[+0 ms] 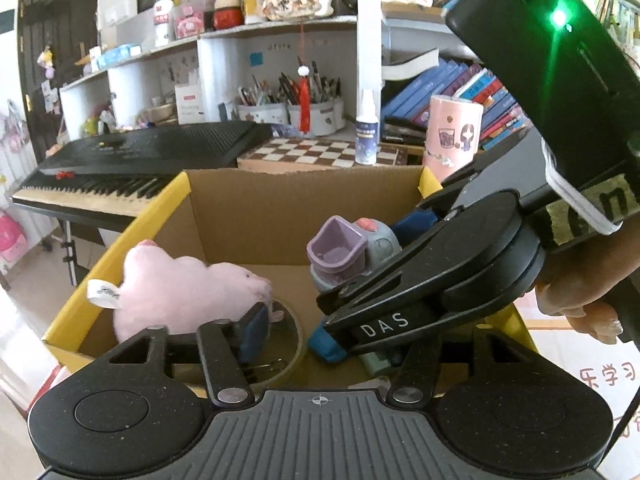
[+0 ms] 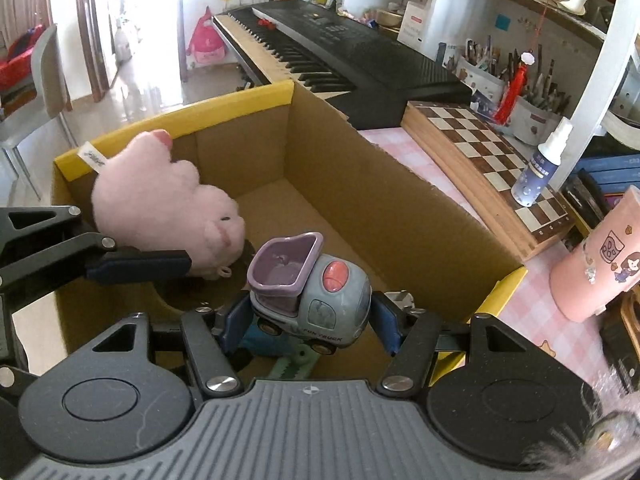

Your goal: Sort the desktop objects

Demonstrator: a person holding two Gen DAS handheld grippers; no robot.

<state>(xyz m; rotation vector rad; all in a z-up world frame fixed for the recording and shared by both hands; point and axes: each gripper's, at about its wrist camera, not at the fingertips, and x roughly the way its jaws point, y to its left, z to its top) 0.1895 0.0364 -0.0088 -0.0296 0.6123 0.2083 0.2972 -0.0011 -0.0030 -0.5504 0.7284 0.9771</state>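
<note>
Toy truck [image 2: 310, 300], grey with purple tipper, pinched between the jaws of the right gripper [image 2: 308, 322] above the cardboard box [image 2: 360, 208]. Pink plush [image 2: 168, 204] lies against the box's yellow-edged far wall. Left gripper [image 1: 320, 328], jaws spread, beside the plush without pressing it. Chessboard [image 2: 492, 164] on the bench beyond.

Only a couple of readable bits: "FUN TRUCK" along the toy truck [image 2: 310, 300] side, and "DAS" printed on the right gripper [image 1: 352, 292] arm.
</note>
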